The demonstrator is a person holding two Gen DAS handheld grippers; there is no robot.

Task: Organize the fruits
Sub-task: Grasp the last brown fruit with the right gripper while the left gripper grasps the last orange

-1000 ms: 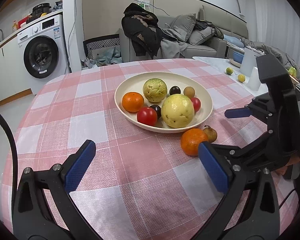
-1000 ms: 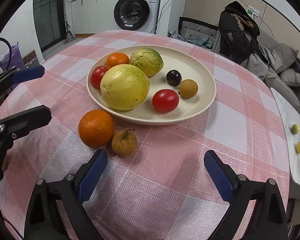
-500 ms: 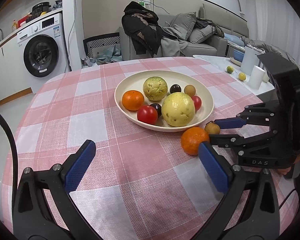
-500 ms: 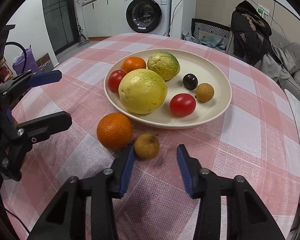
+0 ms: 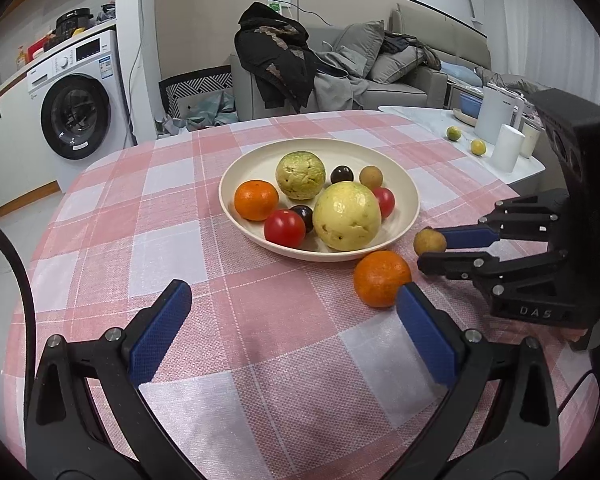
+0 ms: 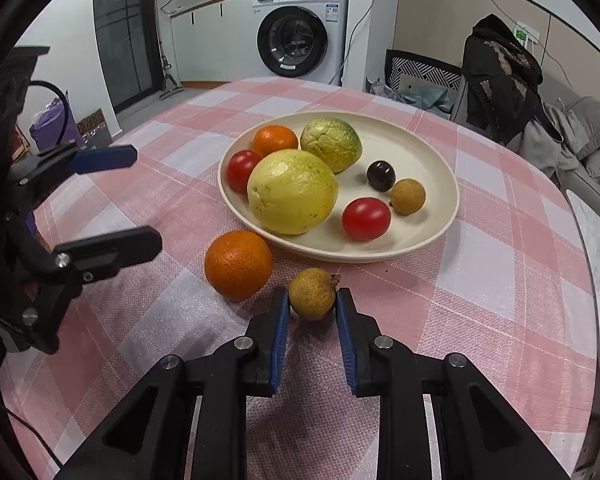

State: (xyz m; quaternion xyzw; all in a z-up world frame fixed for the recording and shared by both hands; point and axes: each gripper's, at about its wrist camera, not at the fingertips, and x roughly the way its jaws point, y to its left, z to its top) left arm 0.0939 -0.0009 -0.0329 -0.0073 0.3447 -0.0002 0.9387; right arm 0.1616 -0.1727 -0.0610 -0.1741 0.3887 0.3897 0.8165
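Note:
A cream plate (image 6: pixel 436 160) (image 5: pixel 408 188) on the pink checked table holds two big yellow-green fruits, an orange, red tomatoes, dark plums and a brown longan. In front of the plate lie a loose orange (image 6: pixel 238 265) (image 5: pixel 381 278) and a small brown longan (image 6: pixel 312 294) (image 5: pixel 429 241). My right gripper (image 6: pixel 313 305) (image 5: pixel 430 247) is shut on that longan, its blue pads pressing both sides, low over the cloth. My left gripper (image 5: pixel 292 330) (image 6: pixel 142 196) stands open over the near cloth, nothing between its fingers.
A white side table (image 5: pixel 512 168) at the right carries cups, a jug and two small limes. A washing machine (image 5: pixel 76 120), a chair draped with a dark jacket (image 5: pixel 276 60) and a grey sofa stand beyond the table.
My right gripper closed from wide open onto the small brown longan beside the loose orange. The left gripper stayed where it was, open.

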